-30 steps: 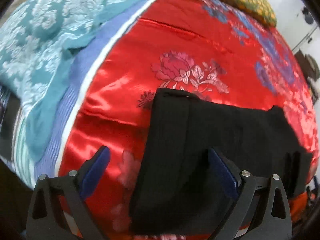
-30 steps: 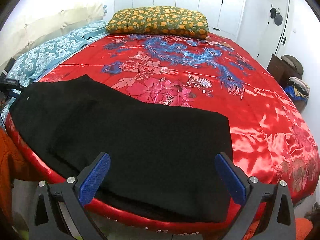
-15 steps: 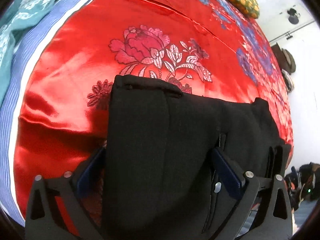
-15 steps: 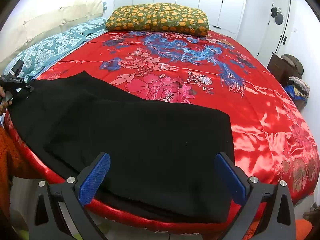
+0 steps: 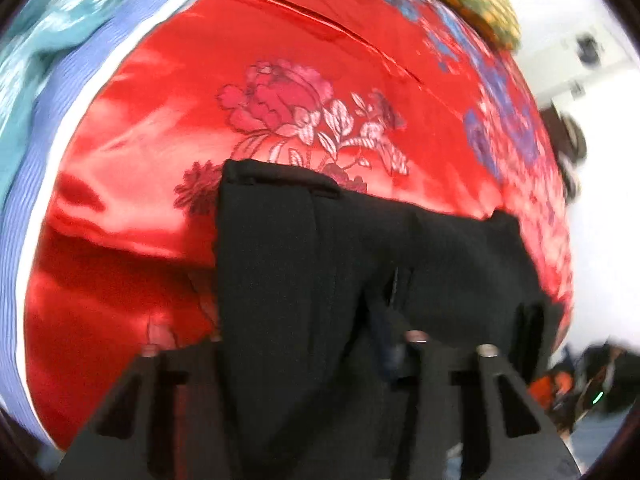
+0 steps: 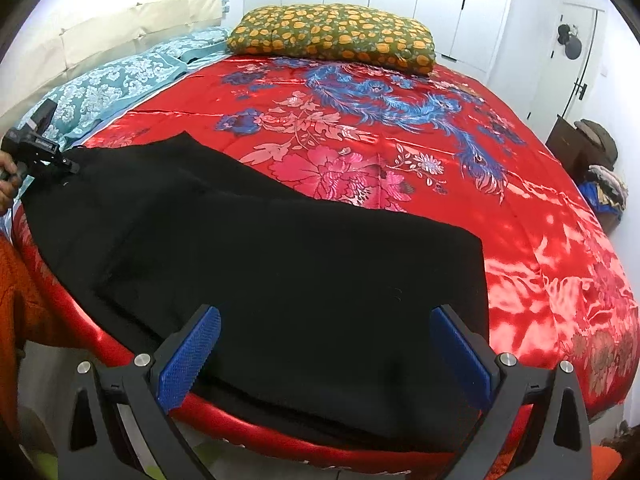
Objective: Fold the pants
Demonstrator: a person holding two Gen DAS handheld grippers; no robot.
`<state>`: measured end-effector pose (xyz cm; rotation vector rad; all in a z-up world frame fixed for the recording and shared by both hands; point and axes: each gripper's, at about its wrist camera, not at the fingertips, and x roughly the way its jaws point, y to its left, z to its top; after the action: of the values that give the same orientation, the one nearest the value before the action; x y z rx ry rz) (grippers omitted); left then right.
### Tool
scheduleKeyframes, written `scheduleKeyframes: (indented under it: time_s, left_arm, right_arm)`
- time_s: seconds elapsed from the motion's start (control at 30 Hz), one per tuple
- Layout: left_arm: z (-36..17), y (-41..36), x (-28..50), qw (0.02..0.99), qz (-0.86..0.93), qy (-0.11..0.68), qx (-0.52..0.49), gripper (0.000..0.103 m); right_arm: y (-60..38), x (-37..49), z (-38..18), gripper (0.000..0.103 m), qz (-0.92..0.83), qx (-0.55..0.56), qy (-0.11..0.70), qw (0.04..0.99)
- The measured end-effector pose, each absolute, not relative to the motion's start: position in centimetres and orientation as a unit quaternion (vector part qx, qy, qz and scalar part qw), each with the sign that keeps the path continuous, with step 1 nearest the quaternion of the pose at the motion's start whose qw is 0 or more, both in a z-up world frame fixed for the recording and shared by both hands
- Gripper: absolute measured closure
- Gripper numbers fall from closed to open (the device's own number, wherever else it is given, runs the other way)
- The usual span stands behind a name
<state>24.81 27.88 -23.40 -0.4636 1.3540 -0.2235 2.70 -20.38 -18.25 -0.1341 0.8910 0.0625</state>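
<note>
— So, where are the pants point(image 6: 280, 272) now?

— They lie flat on the bed point(image 6: 540, 240), near its front edge. My left hand-held gripper point(image 5: 296, 344) has just been closing and now pinches one end of them. My right hand-held gripper point(image 6: 324, 344) is open above the other end.

— What can go wrong?

— I think the smooth cover lets the cloth slide off. Containers I see none.

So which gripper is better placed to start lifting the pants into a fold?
Left, probably. The left gripper has just closed, pinching one end of the black pants. The right gripper hangs open above the other end, gripping nothing.
</note>
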Motion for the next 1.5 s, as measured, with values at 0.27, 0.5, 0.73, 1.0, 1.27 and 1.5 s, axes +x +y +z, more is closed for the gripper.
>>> scheduleKeyframes:
  time_s: [0.27,0.5,0.73,1.0,1.27,1.5]
  left_arm:
    - [-17.4,27.7,20.9,0.731,-0.137,0.557,-0.369,0.082]
    - [-11.2,21.3,16.8,0.693,-0.199,0.528,-0.448,0.083]
    - [-9.9,10.3,15.5,0.637,-0.167,0.545,-0.519,0.083]
    - [-11.5,-3.0,16.6,0.671,-0.146,0.56,-0.463,0.083]
    - [-15.1,-14.2,16.2,0.753,-0.136,0.578,-0.283,0.075]
    - [-15.7,-19.4,14.8,0.71,-0.238,0.621,-0.233,0.024]
  right_arm:
    - [-21.7,2.5,-17.0,0.0,0.024,-0.038,0.41,0.911]
    - [-23.7,2.4,-15.3,0.0,0.013,0.008,0.384,0.923]
    - [-28.0,1.1,-13.2,0.0,-0.01,0.084,0.345,0.935]
    - [-34.4,-1.1,-12.2,0.0,-0.058,0.172,0.318,0.93]
    - [-39.2,-2.9,-12.7,0.0,-0.093,0.249,0.307,0.914]
    - [-42.3,-4.3,-13.5,0.0,-0.117,0.32,0.293,0.893]
